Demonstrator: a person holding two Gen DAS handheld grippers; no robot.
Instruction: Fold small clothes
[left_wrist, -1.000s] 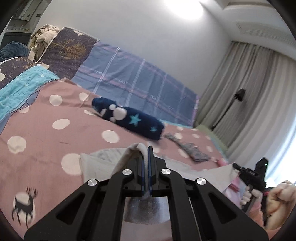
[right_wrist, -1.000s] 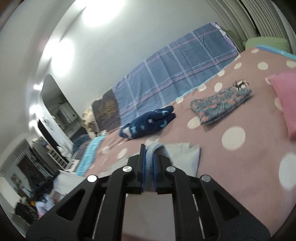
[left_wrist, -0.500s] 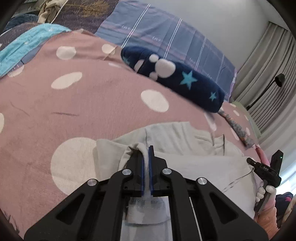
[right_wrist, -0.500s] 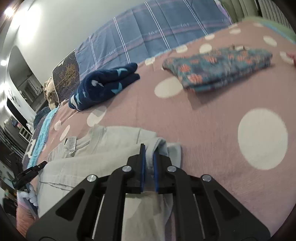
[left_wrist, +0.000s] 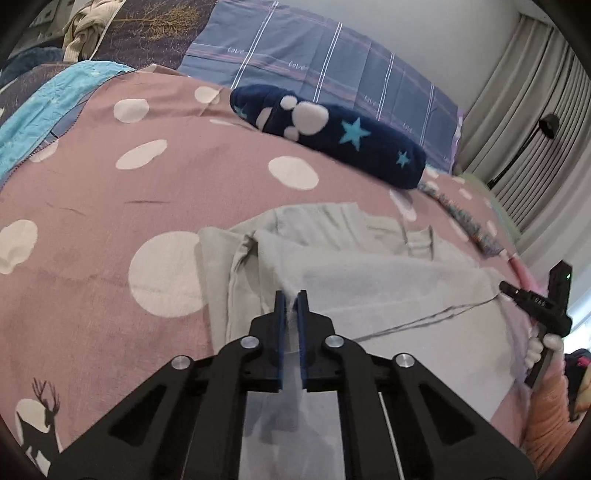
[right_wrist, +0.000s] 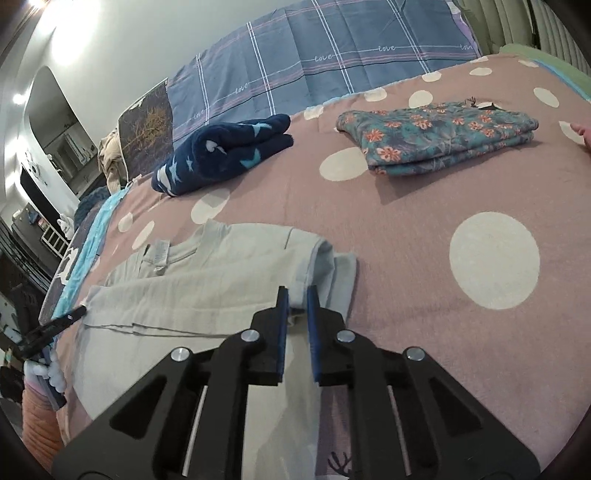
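A pale grey small T-shirt (left_wrist: 369, 273) lies on the pink dotted bedspread (left_wrist: 92, 199), its lower half folded up over the chest. My left gripper (left_wrist: 291, 295) has its jaws a little apart around the shirt's left folded edge, with cloth still between them. My right gripper (right_wrist: 295, 293) has its jaws parted wider around the shirt's right folded edge (right_wrist: 310, 266). The shirt (right_wrist: 192, 280) shows its neck label in the right wrist view. Each gripper shows at the far side in the other's view.
A rolled dark blue fleece with stars (left_wrist: 332, 136) lies behind the shirt and shows in the right wrist view (right_wrist: 225, 155). A folded floral garment (right_wrist: 436, 136) lies at the right. A checked blue pillow (left_wrist: 325, 77) stands at the head of the bed. Curtains (left_wrist: 535, 122) hang at the right.
Both grippers came down with the shirt's hem and laid it over the chest. Their jaws, tightly shut before, have now parted slightly.
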